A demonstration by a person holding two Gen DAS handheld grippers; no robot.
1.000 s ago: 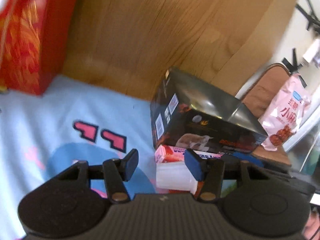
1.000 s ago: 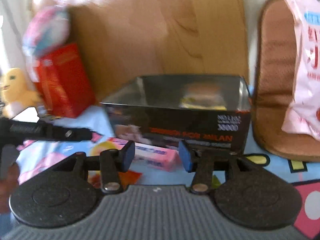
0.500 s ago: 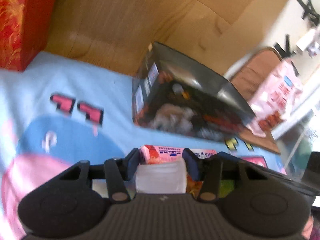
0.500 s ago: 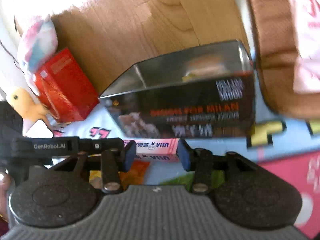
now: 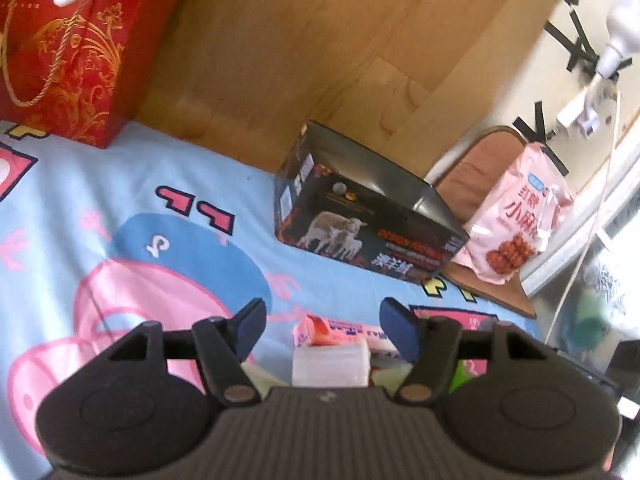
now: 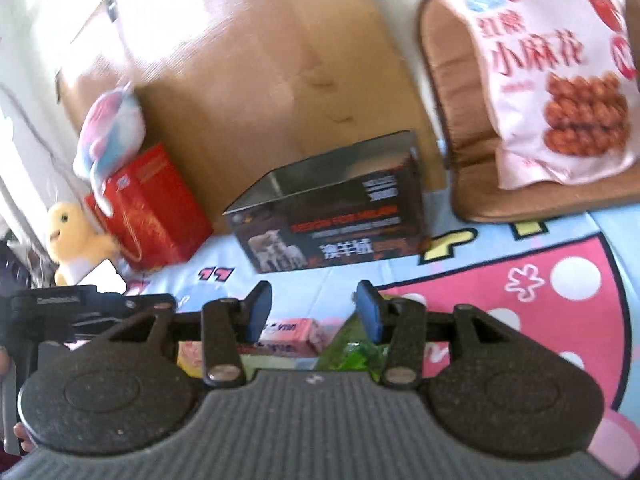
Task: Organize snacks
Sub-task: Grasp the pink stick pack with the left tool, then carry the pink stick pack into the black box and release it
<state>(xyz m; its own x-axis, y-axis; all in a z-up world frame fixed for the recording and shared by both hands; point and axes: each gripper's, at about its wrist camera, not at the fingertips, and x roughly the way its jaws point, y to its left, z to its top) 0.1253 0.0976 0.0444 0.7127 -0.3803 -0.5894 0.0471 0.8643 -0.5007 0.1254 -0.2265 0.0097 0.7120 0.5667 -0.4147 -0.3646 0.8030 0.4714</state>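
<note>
A black open-topped carton (image 5: 368,220) (image 6: 332,220) stands on the cartoon-print mat against a wooden panel. My left gripper (image 5: 324,322) hovers in front of it, jaws opening. A pink snack box (image 5: 336,326) and a white pack (image 5: 330,364) lie low between its fingers, and the pads touch neither. My right gripper (image 6: 314,310) is open with nothing between its pads. Under it lie the pink snack box (image 6: 288,334) and a green packet (image 6: 356,354). A pink snack bag (image 5: 516,224) (image 6: 560,80) leans on a brown cushion (image 6: 444,80).
A red gift bag (image 5: 68,52) (image 6: 148,208) stands at the left against the wooden panel, with a pink-and-blue plush (image 6: 112,136) on top and a yellow plush (image 6: 72,236) beside it. The left gripper's body (image 6: 80,312) shows at the right wrist view's left edge.
Both grippers have drawn back from the black carton, which now looks smaller. The left jaws, narrow around the white pack half a second ago, now stand much wider.
</note>
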